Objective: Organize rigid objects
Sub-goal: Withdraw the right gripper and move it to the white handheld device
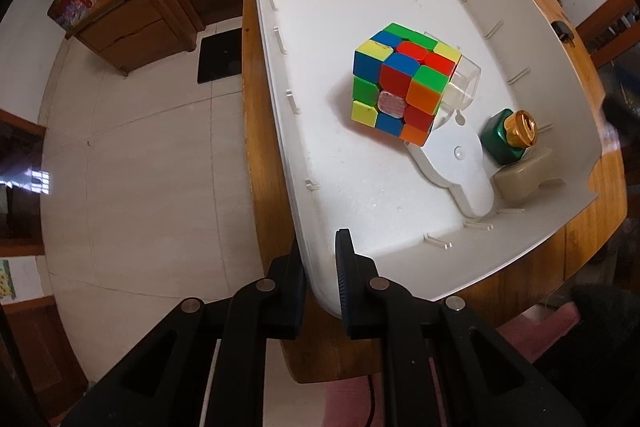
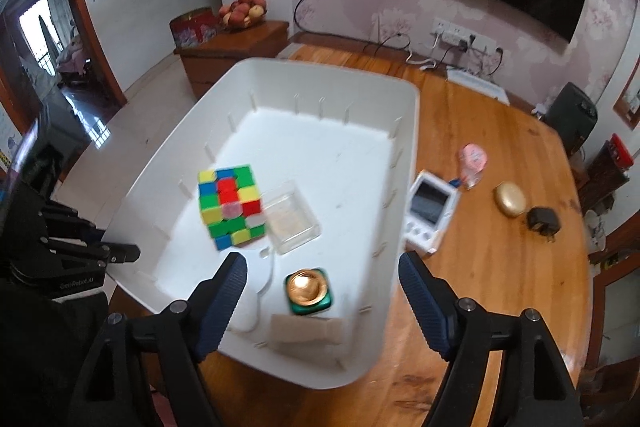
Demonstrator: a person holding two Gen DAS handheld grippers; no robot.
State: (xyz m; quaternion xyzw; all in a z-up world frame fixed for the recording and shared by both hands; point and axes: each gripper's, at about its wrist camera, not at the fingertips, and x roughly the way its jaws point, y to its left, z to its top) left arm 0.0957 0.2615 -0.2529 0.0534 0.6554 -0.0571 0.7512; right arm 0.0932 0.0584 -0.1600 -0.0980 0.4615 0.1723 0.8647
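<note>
White plastic formed the bin (image 2: 404, 131), which stood on the wooden counter (image 2: 500, 267) and held a multicoloured puzzle cube (image 2: 231, 211), a clear box (image 2: 292, 223) touching it, a flat white piece (image 1: 456, 163), a green bottle with a gold cap (image 2: 308, 291) and a beige block (image 1: 524, 175) beside that bottle. The left gripper (image 1: 320, 287) had its fingers clenched on the bin's near rim, one inside the wall and one outside. The right gripper (image 2: 322, 295) hovered above the green bottle with its fingers released and nothing between them. Judged from here, the bin could shift or tip if the left grip pulled sideways, since the bin overhung the counter edge. Only the right wrist view showed the items not yet in the bin: a white device (image 2: 430, 211), a pink packet (image 2: 473, 161), a gold oval object (image 2: 510, 199) and a black adapter (image 2: 544, 221). Only the left wrist view showed the clamp on the rim.
</note>
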